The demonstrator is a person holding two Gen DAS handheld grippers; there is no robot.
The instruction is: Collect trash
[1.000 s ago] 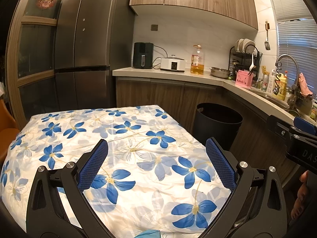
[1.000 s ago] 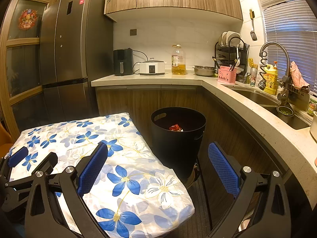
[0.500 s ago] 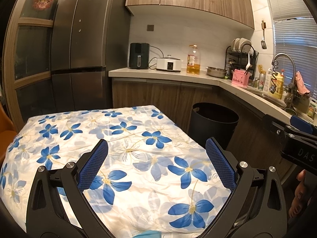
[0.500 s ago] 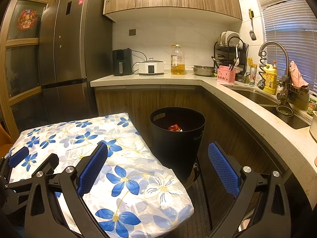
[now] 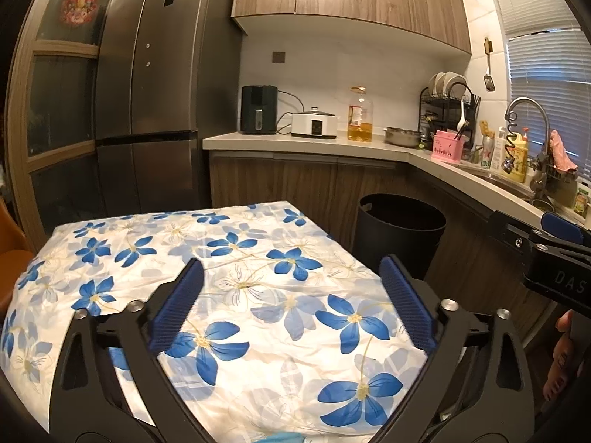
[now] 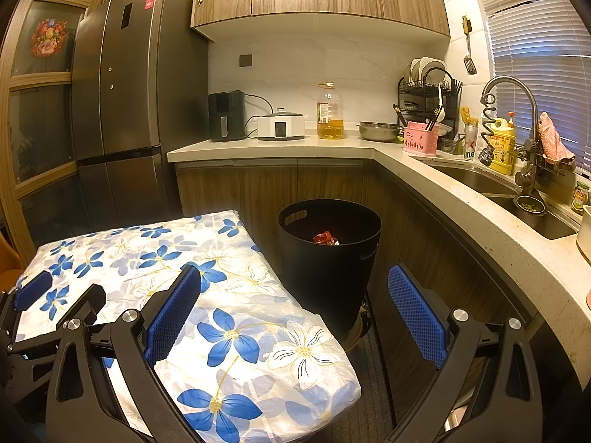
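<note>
Both claws are spread wide and hold nothing. The left claw (image 5: 291, 295) hangs over the surface (image 5: 110, 258), which wears a white cloth with blue flowers. The right claw (image 6: 295, 302) hangs past the right edge of that cloth, over the floor.

The trash that can be seen is a red crumpled wrapper (image 6: 325, 238). It sits down inside the black bin (image 6: 328, 258), a bit above the middle of the right claw's picture. The bin stands on the floor between the cloth's edge and the brown cupboards. From the right claw, the bin is straight ahead and a little lower, and it is near. From the left claw, the bin (image 5: 400, 229) is ahead and off to the right, farther away, and you cannot see inside it. So the right claw is the nearer one. The wrapper is a ball, with no long side to line up with.

No trash shows on the cloth. A small light blue thing (image 5: 280, 437) peeks out at the very bottom edge of the left claw's picture. It is too hidden to tell what it is.

Since one second ago, the left claw's view has swung a little, so the bin and fridge sit more to the left. The right claw's view has hardly changed. Both claws stayed wide.
</note>
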